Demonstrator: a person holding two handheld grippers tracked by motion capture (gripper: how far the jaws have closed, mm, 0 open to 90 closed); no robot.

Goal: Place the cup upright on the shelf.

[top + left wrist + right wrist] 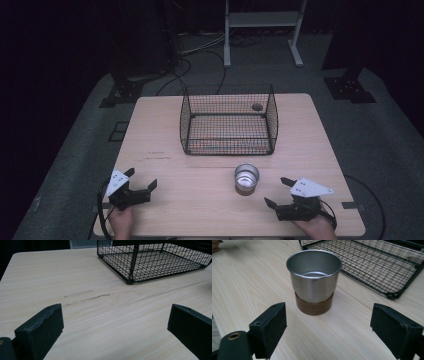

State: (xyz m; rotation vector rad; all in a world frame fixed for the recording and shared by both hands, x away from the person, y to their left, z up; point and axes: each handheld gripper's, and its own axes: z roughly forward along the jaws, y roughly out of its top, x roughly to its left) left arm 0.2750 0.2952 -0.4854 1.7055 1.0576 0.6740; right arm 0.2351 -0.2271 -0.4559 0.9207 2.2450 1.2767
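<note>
The steel cup [314,277] stood upright on the surface [249,285] just ahead of the wide-open right gripper [332,325]; being rigid, light and probably slippery, it was best grasped across its wooden base band [313,308].

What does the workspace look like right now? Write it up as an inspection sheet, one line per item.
Surface: light wooden table, a faint scuff mark left of the basket.
Job's things: metal cup upright on a brown base, apparently empty; black wire basket beyond it, open-topped, with a small dark round thing seen at its far right corner.
Clutter: nothing seen.
Grippers: left gripper open, holding nothing; right gripper open, aimed at the cup, not touching it.
Cables: one trailing from each gripper; more on the floor behind the table.
Surroundings: grey floor, white frame legs, dark background.
</note>
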